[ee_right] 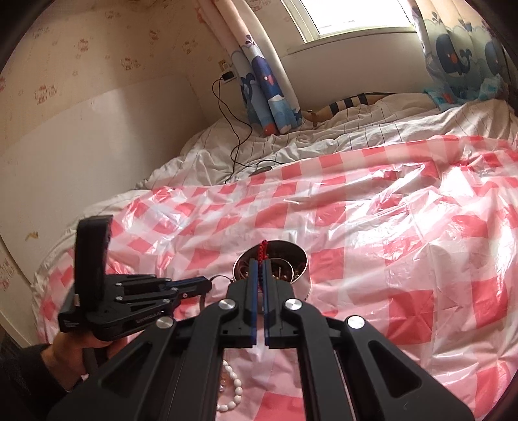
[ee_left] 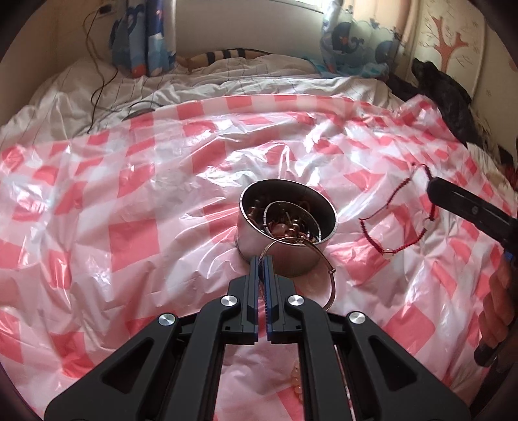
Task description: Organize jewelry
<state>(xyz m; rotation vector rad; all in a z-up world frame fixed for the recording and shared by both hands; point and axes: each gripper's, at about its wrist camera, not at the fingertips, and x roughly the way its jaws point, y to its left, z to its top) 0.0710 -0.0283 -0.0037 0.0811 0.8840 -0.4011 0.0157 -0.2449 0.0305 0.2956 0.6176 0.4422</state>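
both jaws clamped: left gripper (ee_left: 261, 259) on bangle (ee_left: 327, 278) | right gripper (ee_right: 261, 264) on red cord bracelet (ee_left: 398, 213) | tin (ee_left: 288, 223) rim between

Red braided cord bracelet (ee_right: 263, 251) btwn blue pads, pink/white check sheet (ee_right: 388, 246) below, silver tin (ee_left: 285, 223) ahead of claw, white beads (ee_right: 231, 379) underneath

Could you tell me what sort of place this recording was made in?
Most likely a bedroom: the work surface is a bed with rumpled white bedding, whale-print curtains hang by a window, and a charger cable trails from the wall.
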